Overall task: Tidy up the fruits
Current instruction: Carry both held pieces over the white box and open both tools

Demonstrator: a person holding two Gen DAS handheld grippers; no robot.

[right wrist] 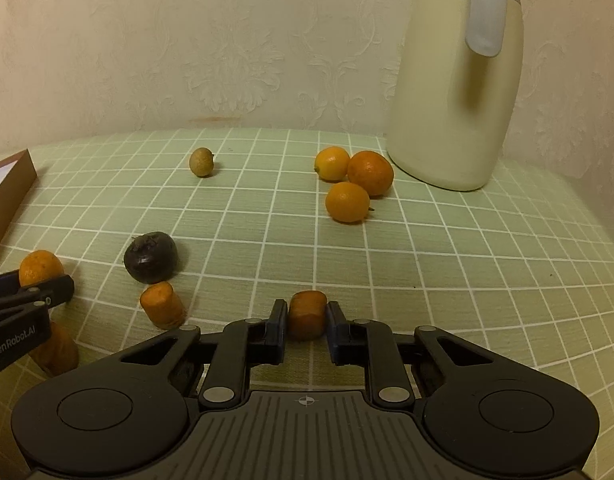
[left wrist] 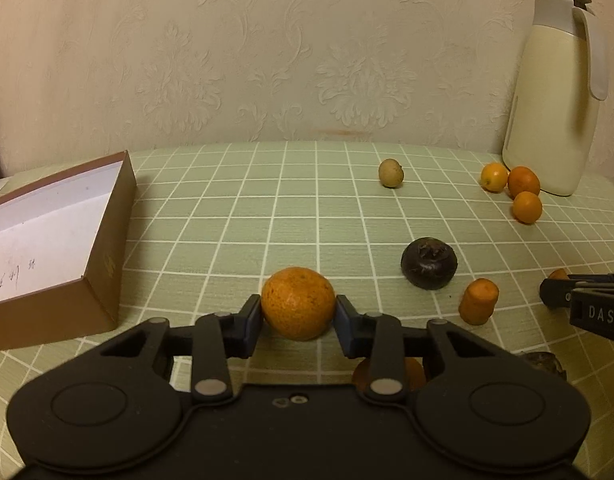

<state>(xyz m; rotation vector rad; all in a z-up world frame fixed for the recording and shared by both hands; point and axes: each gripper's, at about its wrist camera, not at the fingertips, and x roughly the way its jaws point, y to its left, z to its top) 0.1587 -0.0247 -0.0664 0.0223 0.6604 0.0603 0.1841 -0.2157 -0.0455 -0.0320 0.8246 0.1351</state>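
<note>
Both tools point forward and downward at the table [left wrist: 267, 184], which wears a green checked cloth.

The left hand-held gripper [left wrist: 298, 309] has its jaws pressed against the two sides of a mandarin orange [left wrist: 298, 303] that sits on the cloth. The right hand-held gripper [right wrist: 307, 316] pinches a short carrot piece [right wrist: 307, 315] standing between its pads, also on the cloth; its tips show at the right edge of the left wrist view.

To the left of the mandarin an open brown cardboard box [left wrist: 107, 248] with a white inside lies close by. Between the two tools stands a second carrot piece [right wrist: 162, 305], and just behind it a dark purple mangosteen [right wrist: 151, 257]. Another orange piece [right wrist: 57, 350] lies partly hidden under the left tool.

Farther back a small tan longan [right wrist: 202, 162] lies alone. Three small oranges [right wrist: 347, 201] cluster together, touching, just beside a tall cream thermos jug [right wrist: 455, 92] with a grey handle, which stands against the patterned wallpaper [right wrist: 227, 60].
</note>
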